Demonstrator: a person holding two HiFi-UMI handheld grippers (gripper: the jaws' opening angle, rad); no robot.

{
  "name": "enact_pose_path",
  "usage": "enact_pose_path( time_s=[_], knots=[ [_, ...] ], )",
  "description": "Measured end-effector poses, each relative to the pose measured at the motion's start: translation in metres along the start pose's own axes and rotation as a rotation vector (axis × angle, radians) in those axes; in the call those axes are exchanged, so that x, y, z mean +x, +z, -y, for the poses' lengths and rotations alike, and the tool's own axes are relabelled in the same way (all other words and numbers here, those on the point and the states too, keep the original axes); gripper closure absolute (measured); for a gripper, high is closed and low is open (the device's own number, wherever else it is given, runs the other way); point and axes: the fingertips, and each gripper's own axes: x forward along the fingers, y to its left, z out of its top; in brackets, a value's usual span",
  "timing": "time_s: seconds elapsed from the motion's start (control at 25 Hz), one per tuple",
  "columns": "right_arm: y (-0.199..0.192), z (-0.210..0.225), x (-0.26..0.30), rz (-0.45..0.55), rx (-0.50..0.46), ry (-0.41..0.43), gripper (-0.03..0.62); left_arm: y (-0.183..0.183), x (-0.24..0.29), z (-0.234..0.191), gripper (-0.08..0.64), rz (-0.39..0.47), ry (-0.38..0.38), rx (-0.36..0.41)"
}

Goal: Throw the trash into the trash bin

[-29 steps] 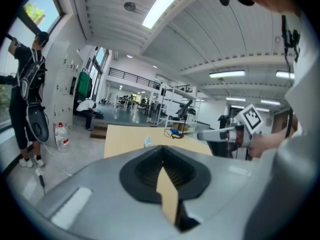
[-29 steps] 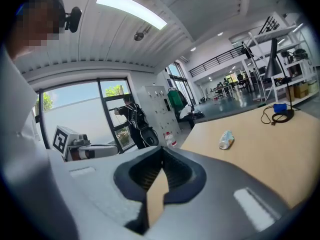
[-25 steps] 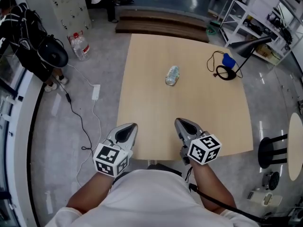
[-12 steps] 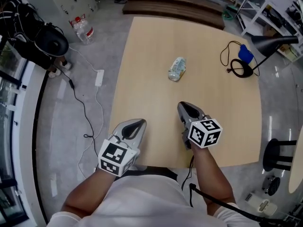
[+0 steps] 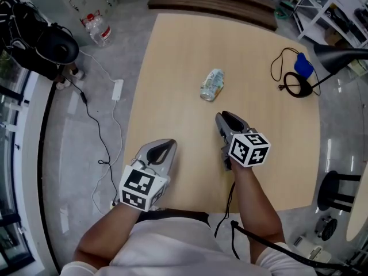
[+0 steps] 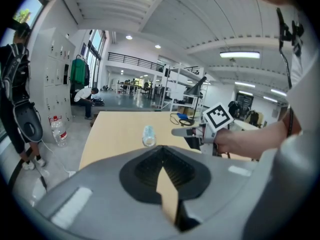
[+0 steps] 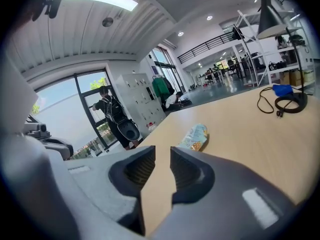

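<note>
R tool (image 7: 162,153): jaws a narrow slit apart, having just been opening; nothing btwn them, only bare worktop (image 5: 172,50) shows thru the gap; pads press on nothing. In the head view it sits over the worktop's near half, right of centre, tips aimed at the trash (image 5: 211,85); trash lies just ahead of the tips, near but apart, not touched.

L tool (image 6: 161,151): jaws together at the tips, empty; a thin wedge of worktop shows lower down where the inner faces flare apart. In the head view it's at the worktop's near-left edge, well apart from the trash; it points fwd & slightly down, roughly parallel w/ the R tool.

Trash: crumpled pale packet w/ blue-green print, lying on its side approx mid-worktop, on its own; nothing else close to it; seen in both tool views, left of centre ahead of the L tool, a little right of centre ahead of the R tool.

Elsewhere on the worktop, far-right corner: black desk lamp (image 5: 339,55); coiled black cable (image 5: 296,86) w/ a blue item (image 5: 303,66) just beside it; all well apart from the trash & both tools.

On the floor (image 5: 75,154), left of the worktop: water bottle (image 5: 98,30) upright; white power strip (image 5: 117,88) w/ a dark lead trailing off it.
</note>
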Motion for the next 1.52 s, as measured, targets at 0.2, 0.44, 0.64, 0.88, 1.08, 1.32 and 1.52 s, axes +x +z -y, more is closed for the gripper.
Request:
enact_pose_path(
  time_s=[0.2,0.44,0.64,0.88,1.08,1.32,1.52],
  knots=[
    [0.004,0.022,0.025,-0.022,0.012,-0.023,0.495,0.005,0.015,0.002,0.554,-0.015,-0.023,0.025],
    [0.015,0.048,0.052,-0.024,0.020,-0.065,0.471,0.008,0.031,0.001,0.554,-0.024,-0.028,0.026],
    [0.022,0.067,0.074,-0.030,0.041,-0.093,0.429,0.007,0.037,-0.001,0.554,-0.046,-0.037,0.021],
    [0.020,0.098,0.101,-0.049,0.126,-0.153,0.351,-0.005,0.039,-0.005,0.554,-0.075,-0.043,-0.022],
    [0.018,0.113,0.123,-0.100,0.129,-0.202,0.299,-0.014,0.039,-0.011,0.554,-0.088,-0.031,-0.050],
    [-0.001,0.121,0.136,-0.164,0.141,-0.251,0.290,-0.018,0.038,-0.009,0.554,-0.100,-0.046,-0.072],
    [-0.008,0.119,0.143,-0.191,0.113,-0.263,0.276,-0.022,0.038,-0.008,0.554,-0.101,-0.043,-0.085]
  ],
)
